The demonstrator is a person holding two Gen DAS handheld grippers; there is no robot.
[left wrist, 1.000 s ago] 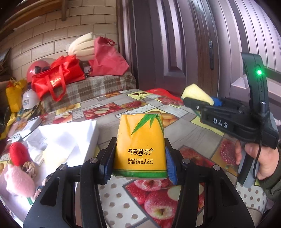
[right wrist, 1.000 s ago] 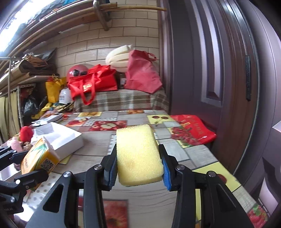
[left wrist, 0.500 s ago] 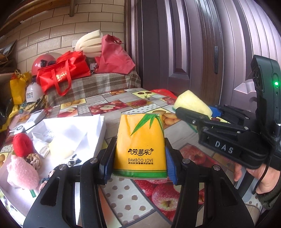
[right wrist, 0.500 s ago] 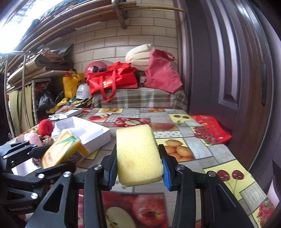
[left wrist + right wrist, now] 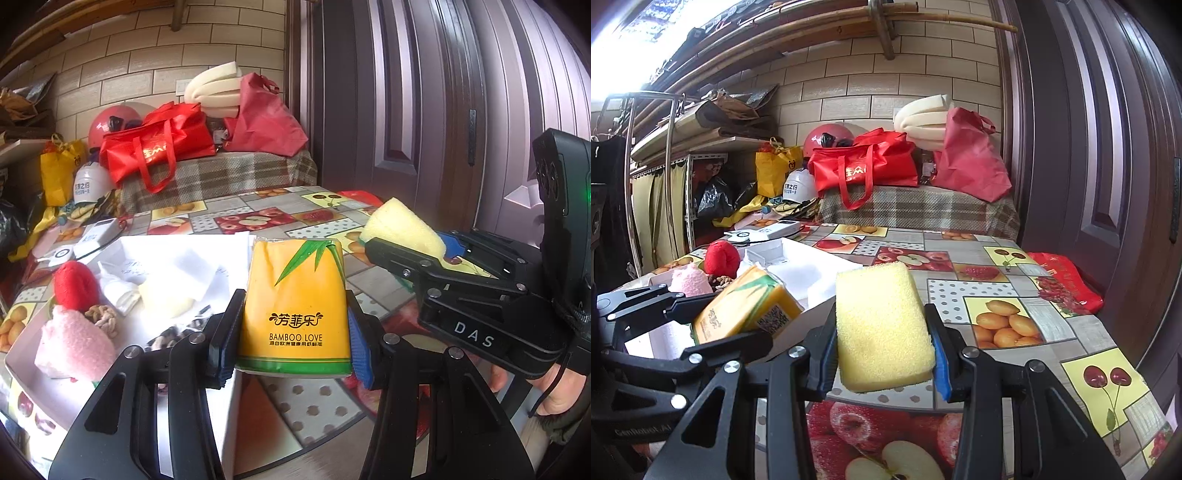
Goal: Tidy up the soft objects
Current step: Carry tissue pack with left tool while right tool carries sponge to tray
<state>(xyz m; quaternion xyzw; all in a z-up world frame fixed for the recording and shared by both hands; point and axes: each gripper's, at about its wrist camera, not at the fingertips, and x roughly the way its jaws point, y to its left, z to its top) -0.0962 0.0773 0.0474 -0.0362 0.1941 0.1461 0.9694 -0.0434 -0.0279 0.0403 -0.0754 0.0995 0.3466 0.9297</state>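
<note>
My left gripper (image 5: 291, 343) is shut on an orange tissue pack (image 5: 295, 306) printed "BAMBOO LOVE", held above the table beside the white box (image 5: 29, 369). In the right wrist view that tissue pack (image 5: 746, 306) shows at the left, over the box's near wall (image 5: 812, 317). My right gripper (image 5: 882, 354) is shut on a yellow sponge (image 5: 882, 325); from the left wrist view the sponge (image 5: 402, 229) sticks out of the black right gripper body at the right. Inside the box lie a pink plush (image 5: 70, 347), a red plush (image 5: 75, 284), a small knotted rope toy (image 5: 103, 317) and white paper.
A fruit-print tablecloth (image 5: 997, 325) covers the table. A red plastic bag (image 5: 1063, 284) lies by the purple door at the right. At the far end, red bags (image 5: 864, 166), a helmet and foam rolls sit on a plaid-covered bench. A hand (image 5: 554, 387) grips the right tool.
Both grippers have swung left with their loads; the white box and its plush toys have come further into both views. The grips are unchanged.
</note>
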